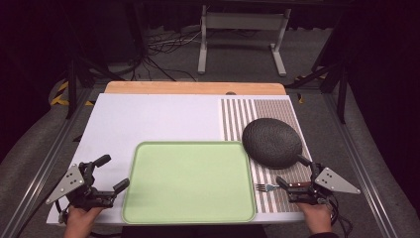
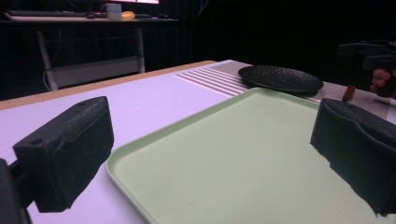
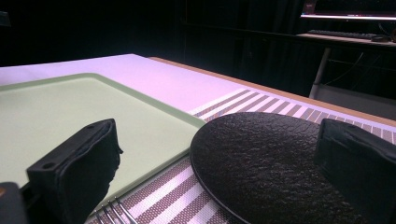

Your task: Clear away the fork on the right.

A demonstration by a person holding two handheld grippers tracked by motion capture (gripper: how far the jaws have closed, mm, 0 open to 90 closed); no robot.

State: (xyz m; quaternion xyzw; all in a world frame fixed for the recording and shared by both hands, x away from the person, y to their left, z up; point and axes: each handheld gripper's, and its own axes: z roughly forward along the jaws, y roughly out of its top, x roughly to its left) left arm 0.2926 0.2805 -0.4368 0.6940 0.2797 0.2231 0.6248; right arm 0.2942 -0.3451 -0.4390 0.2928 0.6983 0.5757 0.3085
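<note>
Pale green plastic forms the large rectangular tray [image 1: 188, 181] that is laid on the near half of the white table top [image 1: 148, 116], and its raised rim is seen close up in the left gripper view. To the right of the tray a brown-and-white striped placemat [image 1: 257, 111] is spread, and on it a round black plate with a pebbled surface [image 1: 271, 141] is set, just beside the tray's far right corner.

A metal fork with a dark wooden handle [image 1: 277, 187] is laid on the striped placemat, between the tray's right edge and the right gripper [image 1: 292, 174], with its tines pointed at the tray. In the right gripper view the tines [image 3: 108, 211] are seen at the bottom edge, beside the left jaw. The jaws of the right gripper are held wide apart, one on either side of the fork's handle end, and no pad is seen to be pressed on it. The black plate is seen ahead between these jaws.

The left gripper [image 1: 111, 172] is held in a hand [image 1: 81, 219] at the table's near left corner, just beside the tray's left edge. Its jaws are likewise spread wide, and nothing is held between them; the tray's surface is seen beyond them.
</note>
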